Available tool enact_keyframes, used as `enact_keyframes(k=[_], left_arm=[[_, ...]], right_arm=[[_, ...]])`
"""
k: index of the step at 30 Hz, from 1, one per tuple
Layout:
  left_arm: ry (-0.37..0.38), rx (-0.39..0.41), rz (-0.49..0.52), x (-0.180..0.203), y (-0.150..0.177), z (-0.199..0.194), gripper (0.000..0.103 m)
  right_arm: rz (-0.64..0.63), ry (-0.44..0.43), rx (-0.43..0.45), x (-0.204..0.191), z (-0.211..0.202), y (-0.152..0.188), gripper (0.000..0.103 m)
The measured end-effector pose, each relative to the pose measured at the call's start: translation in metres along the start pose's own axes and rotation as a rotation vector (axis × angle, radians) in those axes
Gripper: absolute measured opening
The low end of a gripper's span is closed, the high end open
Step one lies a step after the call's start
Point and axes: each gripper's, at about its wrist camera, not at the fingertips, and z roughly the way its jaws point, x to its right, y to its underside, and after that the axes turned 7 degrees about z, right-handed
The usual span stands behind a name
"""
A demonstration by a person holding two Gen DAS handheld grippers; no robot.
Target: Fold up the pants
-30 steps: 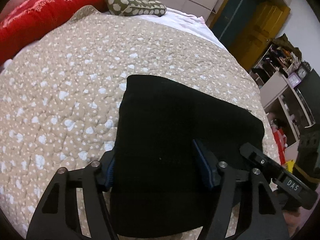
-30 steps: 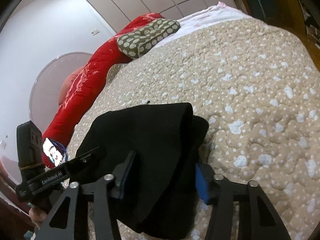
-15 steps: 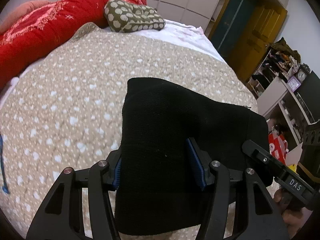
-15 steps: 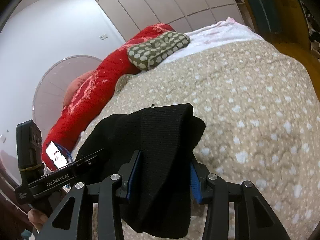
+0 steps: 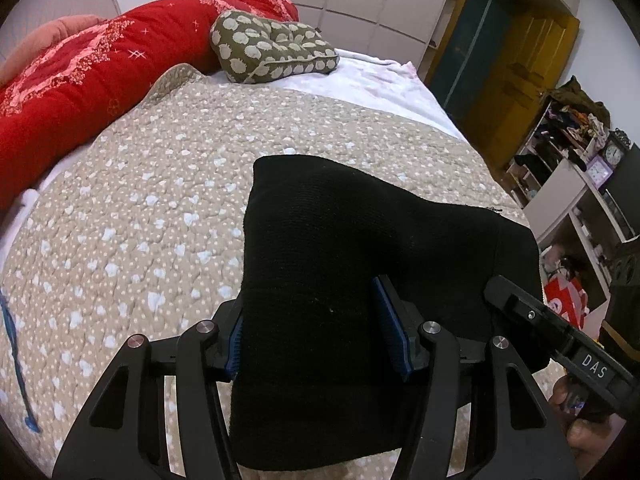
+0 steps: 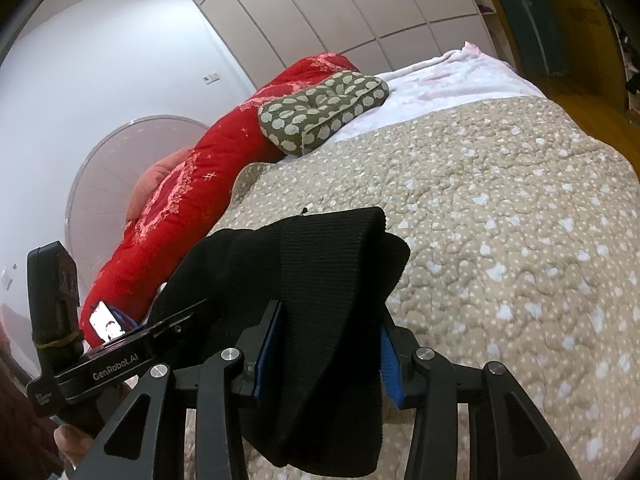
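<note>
Both grippers are on the black pants [image 5: 360, 248], and the folded bundle is held up just above the beige quilt [image 5: 132, 208] that covers the bed. The left gripper [image 5: 320, 338] is clamped on one end of the cloth, its blue pads [image 5: 390, 330] pressed into the fabric on either side. The right gripper [image 6: 324, 354] has the other end pinched the same way, blue pads [image 6: 267, 350] biting a thick fold.

From the left wrist camera, the bundle's long axis runs across the frame, stretching from the left gripper off to the right toward the other tool, with a rounded folded edge facing the head of the bed. From the right wrist camera, the pants [image 6: 320, 280] drape over and hang below the fingers; whether the lower hem touches the quilt is hard to say from here.

Up at the head of the bed, a red comforter [image 5: 92, 76] lies bunched along the left side, and an olive patterned cushion [image 5: 272, 54] leans against it on the white sheet [image 5: 380, 80].
</note>
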Motion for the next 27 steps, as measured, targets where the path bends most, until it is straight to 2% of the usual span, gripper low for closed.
enact_keyframes(k=[3,5,6,7,8,9,11,14,17,22,25,27], left_arm=[[0.002,-0.032,-0.011,-0.004,0.000,0.014,0.056],[-0.001,-0.081,-0.021,-0.007,0.003,0.032,0.056],[-0.010,-0.108,-0.024,-0.008,0.006,0.041,0.056],[-0.011,-0.126,-0.026,-0.010,0.009,0.049,0.061],[-0.006,-0.114,-0.032,-0.012,0.010,0.049,0.063],[-0.005,-0.106,-0.034,-0.014,0.010,0.048,0.067],[-0.008,-0.110,-0.028,-0.017,0.009,0.043,0.067],[-0.054,-0.087,-0.019,-0.020,0.006,0.034,0.067],[-0.105,-0.063,-0.022,-0.022,0.004,0.029,0.067],[-0.139,-0.080,-0.006,-0.018,0.003,0.043,0.068],[-0.150,-0.071,0.027,-0.011,0.004,0.044,0.070],[-0.163,-0.071,0.041,-0.008,0.004,0.045,0.070]], right_arm=[[0.007,0.010,-0.016,0.005,0.012,-0.005,0.043],[0.025,0.037,-0.043,0.013,0.025,-0.006,0.044],[0.032,0.065,-0.072,0.018,0.034,-0.004,0.045],[0.040,0.123,-0.126,0.025,0.048,-0.002,0.047],[0.045,0.152,-0.155,0.028,0.055,0.001,0.051],[0.048,0.145,-0.147,0.030,0.054,0.001,0.051],[0.025,0.150,-0.133,0.026,0.044,-0.001,0.051],[-0.071,0.229,-0.051,0.008,0.023,-0.008,0.051],[-0.161,0.192,-0.019,-0.012,0.010,-0.016,0.049],[-0.193,0.158,-0.072,-0.023,0.042,-0.022,0.045],[-0.146,0.250,-0.170,-0.003,0.081,-0.017,0.042],[-0.135,0.237,-0.143,0.000,0.079,-0.016,0.042]])
